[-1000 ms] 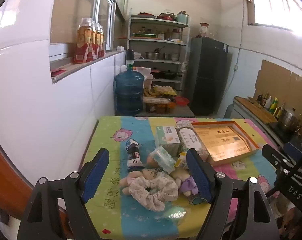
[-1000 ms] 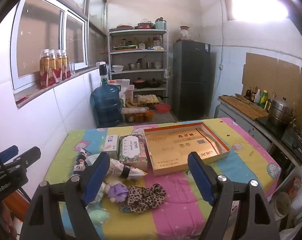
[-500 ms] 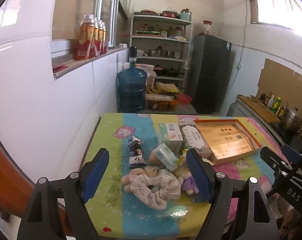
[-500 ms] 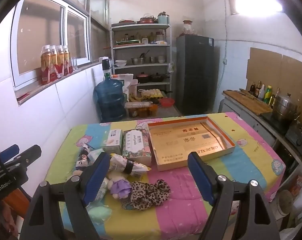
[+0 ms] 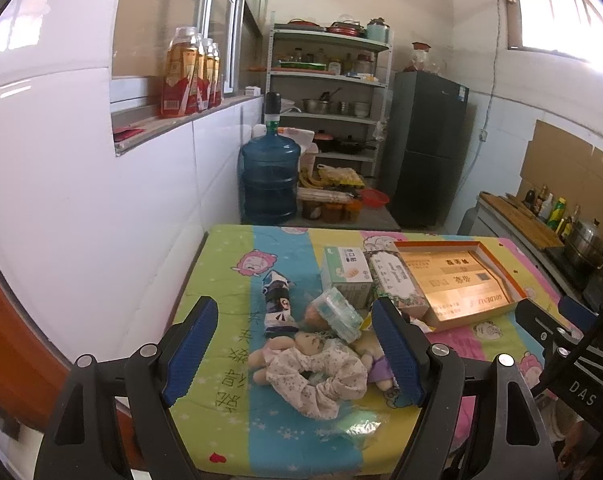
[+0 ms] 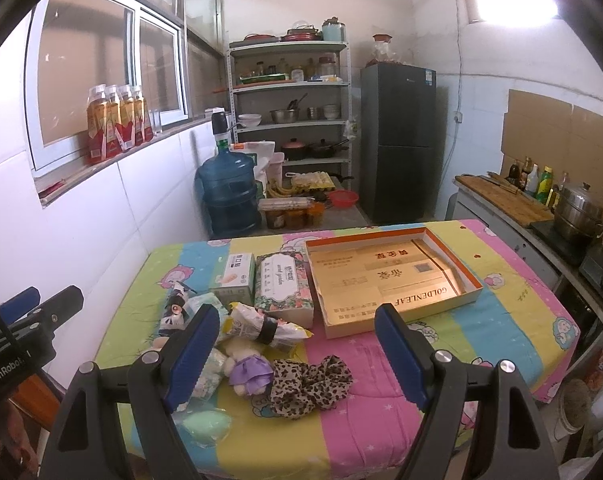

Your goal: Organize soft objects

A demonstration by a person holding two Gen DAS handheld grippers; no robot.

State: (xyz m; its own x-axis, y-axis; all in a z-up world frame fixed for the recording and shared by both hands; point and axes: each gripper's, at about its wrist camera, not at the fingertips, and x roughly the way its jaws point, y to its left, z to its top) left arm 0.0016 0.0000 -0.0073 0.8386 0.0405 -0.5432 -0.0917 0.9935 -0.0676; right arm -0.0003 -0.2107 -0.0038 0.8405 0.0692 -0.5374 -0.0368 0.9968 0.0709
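Soft things lie in a pile on the table's near left: a floral scrunchie (image 5: 317, 374), a small plush doll (image 5: 301, 344), a purple-dressed plush (image 6: 247, 372), a leopard scrunchie (image 6: 311, 380), a green sponge (image 6: 205, 426). A shallow gold box with an orange rim (image 6: 389, 280) lies open at the right. My left gripper (image 5: 293, 346) is open and empty, above the pile at the table's near edge. My right gripper (image 6: 297, 354) is open and empty, above the leopard scrunchie. Each gripper shows at the other view's edge.
A green carton (image 6: 233, 274), a floral tissue pack (image 6: 283, 286), a cartoon pouch (image 5: 277, 300) and a tied snack bag (image 6: 261, 326) lie behind the pile. The table (image 6: 501, 308) has a striped cartoon cloth. A water jug (image 6: 229, 196), shelves and a fridge (image 6: 397, 140) stand beyond.
Both grippers have drawn back and risen slightly, so the table looks a little farther away. Nothing on the table has moved and both stay open.
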